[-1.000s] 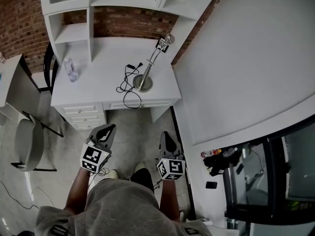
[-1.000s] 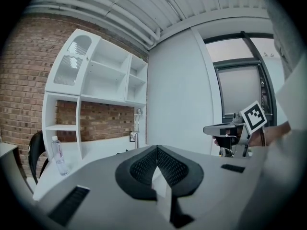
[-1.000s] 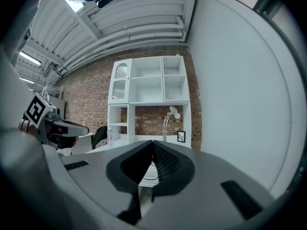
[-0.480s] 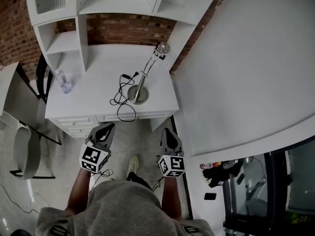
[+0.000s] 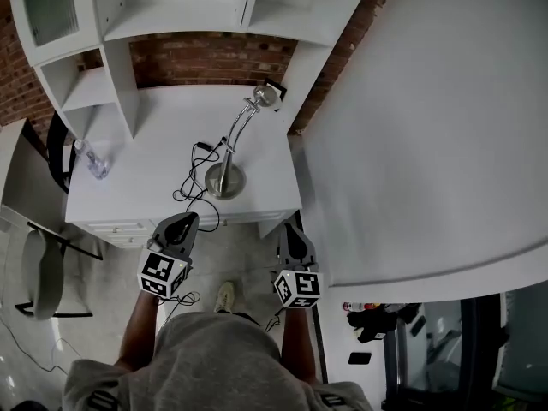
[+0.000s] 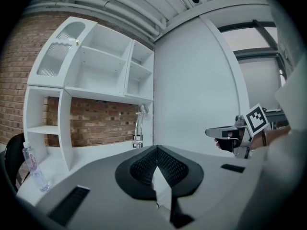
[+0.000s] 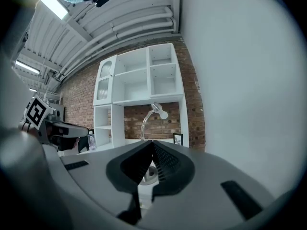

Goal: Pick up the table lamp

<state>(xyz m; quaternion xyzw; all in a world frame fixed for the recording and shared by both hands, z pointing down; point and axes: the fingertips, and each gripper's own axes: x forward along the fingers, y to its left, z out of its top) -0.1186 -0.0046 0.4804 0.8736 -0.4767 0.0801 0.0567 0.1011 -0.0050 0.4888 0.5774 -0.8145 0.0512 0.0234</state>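
The table lamp [image 5: 226,176] stands on the white desk [image 5: 154,157]: a round metal base, a curved chrome neck and a small head [image 5: 261,98] toward the back right. Its black cable [image 5: 190,181] loops to the left of the base. My left gripper [image 5: 182,223] and right gripper [image 5: 288,229] hover side by side in front of the desk edge, both shut and empty, apart from the lamp. In the left gripper view the lamp [image 6: 139,126] is far beyond the shut gripper [image 6: 156,149]. In the right gripper view the lamp [image 7: 152,113] rises straight ahead of the gripper [image 7: 152,143].
A water bottle [image 5: 91,159] stands at the desk's left end. White shelving [image 5: 175,11] sits over the desk against a brick wall. A small picture frame [image 5: 275,87] is at the back right. A big white wall panel [image 5: 428,118] flanks the right; a chair [image 5: 43,268] is on the left.
The desk and lamp have come nearer and lower in the head view as the person walked forward. Both grippers travelled with them and stayed shut.
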